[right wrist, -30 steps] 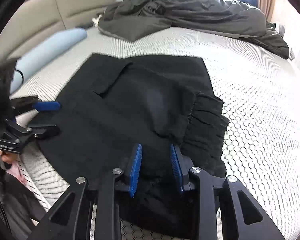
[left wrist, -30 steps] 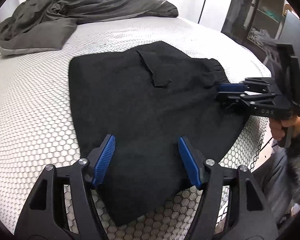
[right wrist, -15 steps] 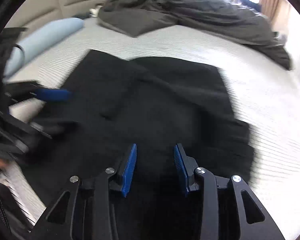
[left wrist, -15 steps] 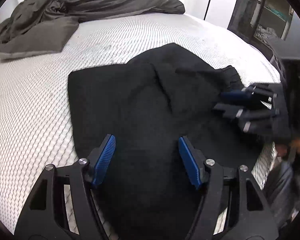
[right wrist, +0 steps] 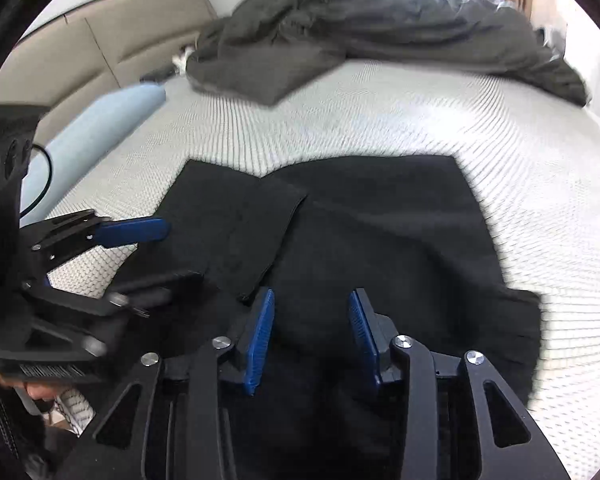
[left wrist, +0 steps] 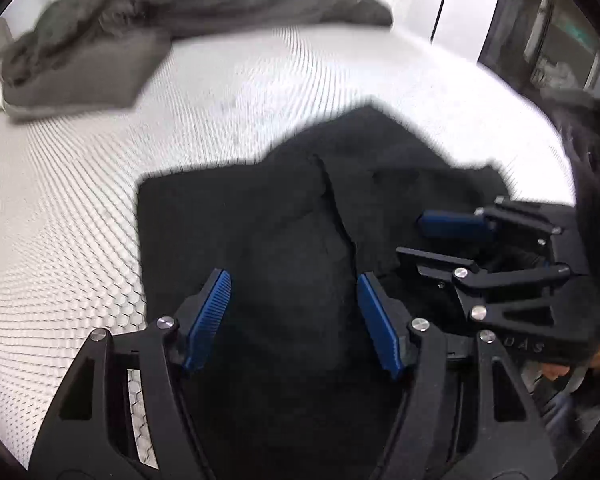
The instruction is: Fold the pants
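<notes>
Black pants [left wrist: 284, 216], already partly folded into a broad dark slab, lie flat on a white honeycomb-textured mattress [left wrist: 100, 208], near the edge closest to the person; a rumpled grey duvet [right wrist: 372, 36] sits well apart at the far side, and a pale blue bolster [right wrist: 96, 128] lies along the beige headboard [right wrist: 112, 36]; the left gripper [left wrist: 294, 312] hovers over the near portion of the cloth with its blue-padded jaws spread wide and nothing between them; the right gripper [right wrist: 312, 332] is likewise parted, pads apart above black fabric, gripping nothing; each tool shows in the other's view, the right one [left wrist: 452, 240] just beside the left at the garment's right margin, the left one [right wrist: 140, 252] at the opposite margin, both blurred; the slab's long axis appears to run crosswise to the fingers, from one gripper to the other, with a loose pocket-like flap [right wrist: 260, 240] lying on top near the middle; the cloth spreads forward and away from both sets of fingers, so any coming fold would likely turn on pinching the near hem and carrying it toward the far edge; neither hand looks clearly nearer, both poised over the near border, the right seemingly over the gathered waistband end [right wrist: 520, 332]
</notes>
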{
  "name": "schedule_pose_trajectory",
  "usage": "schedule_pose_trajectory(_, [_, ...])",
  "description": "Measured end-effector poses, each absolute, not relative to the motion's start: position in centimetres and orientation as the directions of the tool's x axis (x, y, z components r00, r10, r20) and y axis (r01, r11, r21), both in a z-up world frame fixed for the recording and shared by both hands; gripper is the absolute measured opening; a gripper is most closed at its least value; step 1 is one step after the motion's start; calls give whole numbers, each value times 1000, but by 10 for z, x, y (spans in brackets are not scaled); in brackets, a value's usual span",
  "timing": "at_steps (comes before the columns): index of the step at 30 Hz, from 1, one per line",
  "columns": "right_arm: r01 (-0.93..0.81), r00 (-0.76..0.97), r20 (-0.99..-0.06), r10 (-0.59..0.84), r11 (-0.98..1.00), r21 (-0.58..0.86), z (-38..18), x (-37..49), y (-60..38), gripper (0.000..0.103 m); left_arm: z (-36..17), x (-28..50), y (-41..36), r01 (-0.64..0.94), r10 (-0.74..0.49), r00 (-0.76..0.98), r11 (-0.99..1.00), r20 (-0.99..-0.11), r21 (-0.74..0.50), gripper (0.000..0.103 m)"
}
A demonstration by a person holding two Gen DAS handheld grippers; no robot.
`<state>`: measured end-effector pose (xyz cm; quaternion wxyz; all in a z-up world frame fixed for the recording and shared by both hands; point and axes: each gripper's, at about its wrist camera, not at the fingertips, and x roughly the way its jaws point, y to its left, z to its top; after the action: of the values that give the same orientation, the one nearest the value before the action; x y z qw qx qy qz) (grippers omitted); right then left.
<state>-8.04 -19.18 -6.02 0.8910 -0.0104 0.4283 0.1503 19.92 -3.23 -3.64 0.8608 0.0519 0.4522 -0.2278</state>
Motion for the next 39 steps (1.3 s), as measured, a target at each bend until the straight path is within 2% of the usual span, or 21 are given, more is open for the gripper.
schedule_pose_trajectory(3, [-287, 581, -789, 200, 957, 31, -71, -80, -191, 43, -37, 188, -21, 484, -384, 488, 866, -784, -123, 64])
schedule_pose_trajectory(5, [-247, 595, -796, 112, 968, -48, -68, -90, -208, 43, -37, 183, -9, 474, -397, 480, 868, -782, -150, 66])
schedule_pose_trajectory(6, [-216, 607, -792, 60, 972, -93, -66, -98, -220, 40, -38, 181, -5, 468, -396, 478, 870, -784, -154, 66])
schedule_pose_trajectory(7, [-215, 607, -792, 69, 973, -80, -66, -104, -233, 36, -38, 179, -2, 460, -387, 482, 875, -786, -149, 66])
schedule_pose_trajectory(11, [-217, 625, -764, 159, 976, 26, -51, -116, -247, 39, -28, 184, 4, 411, -364, 496, 898, -788, -156, 65])
schedule_pose_trajectory(16, [-224, 652, -725, 224, 970, 99, -36, -102, -229, 39, -4, 206, -8, 362, -362, 587, 918, -724, -165, 65])
schedule_pose_trajectory(19, [-212, 615, -756, 226, 970, 117, -44, -82, -209, 39, -24, 234, -16, 308, -321, 532, 935, -784, -174, 65])
schedule_pose_trajectory(22, [-237, 561, -808, 181, 970, 53, -63, -74, -195, 40, -39, 239, -14, 311, -309, 501, 936, -809, -165, 65])
schedule_pose_trajectory(24, [-241, 583, -802, 131, 970, -16, -62, -82, -200, 40, -36, 230, -8, 323, -290, 514, 937, -808, -132, 66])
schedule_pose_trajectory(26, [-176, 640, -768, -6, 972, -154, -59, -102, -219, 38, -34, 222, 6, 305, -296, 512, 940, -807, -151, 66])
schedule_pose_trajectory(30, [-230, 684, -723, 98, 969, -87, -45, -140, -236, 39, -16, 184, 33, 269, -274, 534, 952, -800, -147, 64])
schedule_pose_trajectory(33, [-321, 626, -732, 268, 944, 70, -39, -163, -227, 40, -7, 153, 31, 324, -360, 550, 924, -754, -205, 64])
schedule_pose_trajectory(35, [-361, 623, -731, 280, 931, 49, -43, -171, -208, 40, -15, 140, 16, 375, -411, 514, 897, -753, -233, 64])
schedule_pose_trajectory(39, [-416, 577, -772, 268, 909, 4, -62, -169, -192, 41, -32, 126, -4, 462, -349, 507, 882, -788, -93, 65])
